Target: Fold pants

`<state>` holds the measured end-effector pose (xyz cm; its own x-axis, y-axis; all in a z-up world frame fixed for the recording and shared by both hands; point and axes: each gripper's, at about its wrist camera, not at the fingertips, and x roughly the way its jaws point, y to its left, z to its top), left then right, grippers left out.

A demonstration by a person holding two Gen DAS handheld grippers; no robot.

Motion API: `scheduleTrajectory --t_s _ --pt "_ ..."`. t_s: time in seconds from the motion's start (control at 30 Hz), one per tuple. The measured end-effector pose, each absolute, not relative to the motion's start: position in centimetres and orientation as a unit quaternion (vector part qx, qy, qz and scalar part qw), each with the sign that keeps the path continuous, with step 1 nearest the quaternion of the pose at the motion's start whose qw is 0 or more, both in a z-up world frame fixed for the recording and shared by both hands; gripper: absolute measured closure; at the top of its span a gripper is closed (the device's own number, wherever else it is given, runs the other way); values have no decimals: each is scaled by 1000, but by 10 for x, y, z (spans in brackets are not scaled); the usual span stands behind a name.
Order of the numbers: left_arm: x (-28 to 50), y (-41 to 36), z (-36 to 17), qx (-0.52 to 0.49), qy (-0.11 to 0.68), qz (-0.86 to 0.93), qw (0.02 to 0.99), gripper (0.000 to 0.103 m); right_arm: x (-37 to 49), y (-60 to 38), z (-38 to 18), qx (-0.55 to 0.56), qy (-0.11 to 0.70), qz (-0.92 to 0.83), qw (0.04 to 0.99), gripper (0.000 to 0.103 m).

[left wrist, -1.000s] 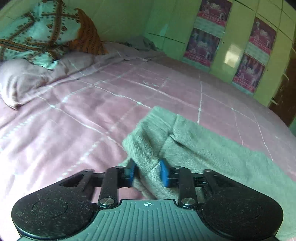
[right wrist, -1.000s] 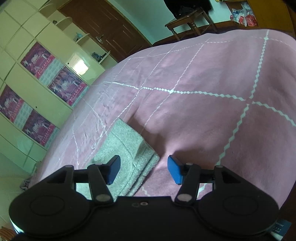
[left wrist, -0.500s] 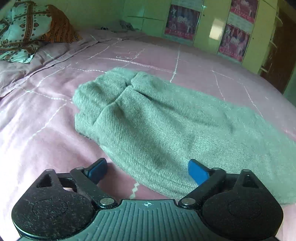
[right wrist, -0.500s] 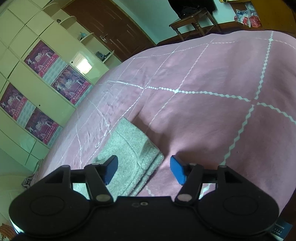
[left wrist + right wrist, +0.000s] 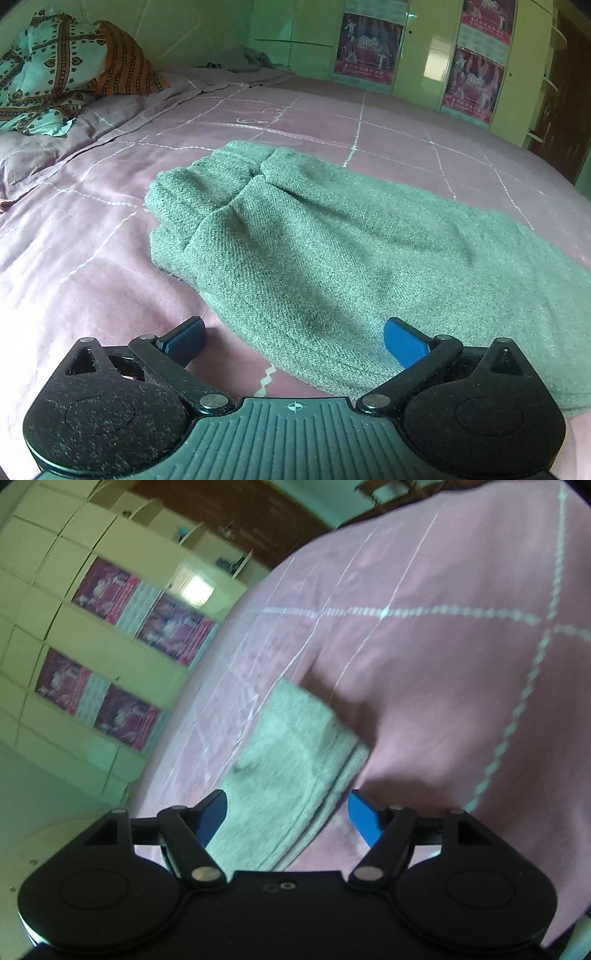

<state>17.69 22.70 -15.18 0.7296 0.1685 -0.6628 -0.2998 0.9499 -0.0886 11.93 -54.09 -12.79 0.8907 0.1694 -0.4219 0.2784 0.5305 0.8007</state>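
On pink bed (image 5: 92, 258) | grey pants (image 5: 332, 251) folded, bunched end | left hand-held gripper (image 5: 293, 341) opening, empty | right hand-held gripper (image 5: 286, 818) opening, straddling hem, unpinched | risk: snagged layers unfold

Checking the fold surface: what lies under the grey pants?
The grey pants lie on the pink bedspread, which shows all around them. The part beneath them is covered.

A pink bedspread (image 5: 92, 258) crossed by thin white lines covers the bed. At its head sits a teal and orange patterned pillow (image 5: 55, 70), with a grey crumpled cloth (image 5: 243, 61) lying further along. Pale cupboards (image 5: 55, 572) line the wall, purple posters (image 5: 371, 46) stuck to their doors, beside a dark wooden door (image 5: 258, 513).
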Motion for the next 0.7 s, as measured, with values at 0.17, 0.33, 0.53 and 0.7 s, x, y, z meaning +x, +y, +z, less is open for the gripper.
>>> scheduleTrajectory --t_s 0.17,0.33,0.53,0.7 --pt "177 228 -152 -94 345 127 925 0 152 -547 -126 442 247 -51 861 38" --pt "177 228 -152 -93 346 127 925 0 177 -524 -118 358 281 -74 887 64" --pt "177 228 -151 -92 347 127 925 0 170 -527 -92 349 254 -55 900 88" --pt "176 229 -152 -92 344 127 926 0 145 -529 -92 339 223 -49 913 88"
